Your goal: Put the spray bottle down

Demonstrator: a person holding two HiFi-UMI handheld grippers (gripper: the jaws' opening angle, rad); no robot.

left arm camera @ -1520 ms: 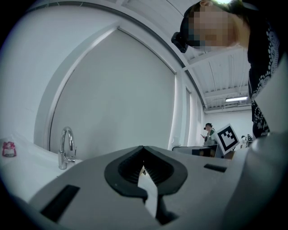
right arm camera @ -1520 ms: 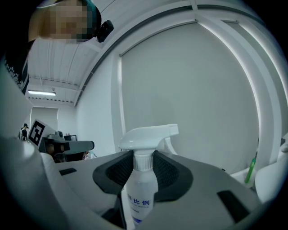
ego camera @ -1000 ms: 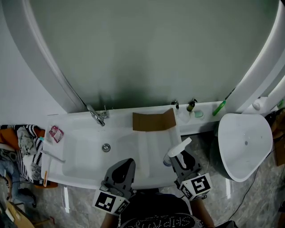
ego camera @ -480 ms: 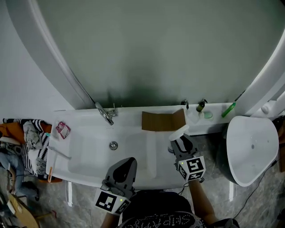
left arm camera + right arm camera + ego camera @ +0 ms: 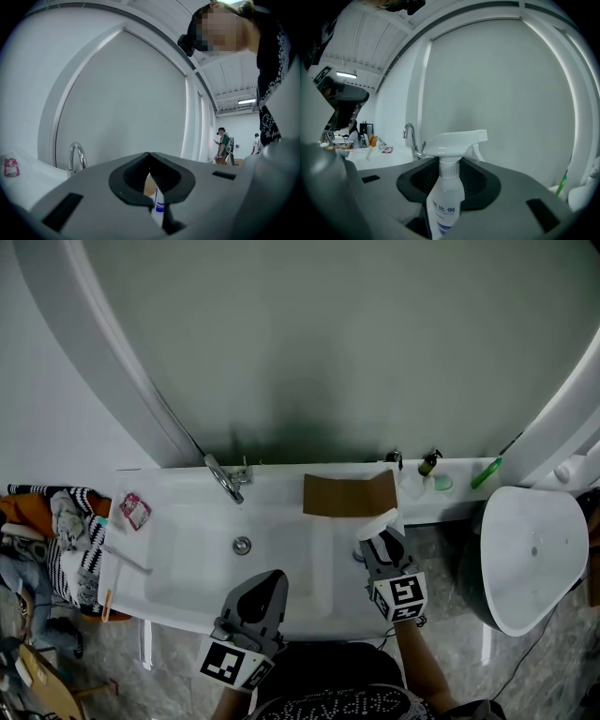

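Firmly clamped in the jaws of the right gripper (image 5: 382,551), the spray bottle (image 5: 377,525) stood upright near the bench's (image 5: 323,563) right edge. Released too close, it could topple off. The left gripper (image 5: 265,592) had its jaws together, empty.

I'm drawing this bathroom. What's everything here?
sink: one, white, middle
panel: one, grey, above sink
tap: one, silver, back of sink
cardboard: one, brown, right of tap
packet: one, pink, sink's left corner
small bottle: one, dark, back ledge
bowl: one, white, right of sink
clothes: one pile, striped, left of sink
spray bottle: one, white, in right tool
left tool: one, grey, shut, empty, sink's front
right tool: one, grey, gripping spray bottle
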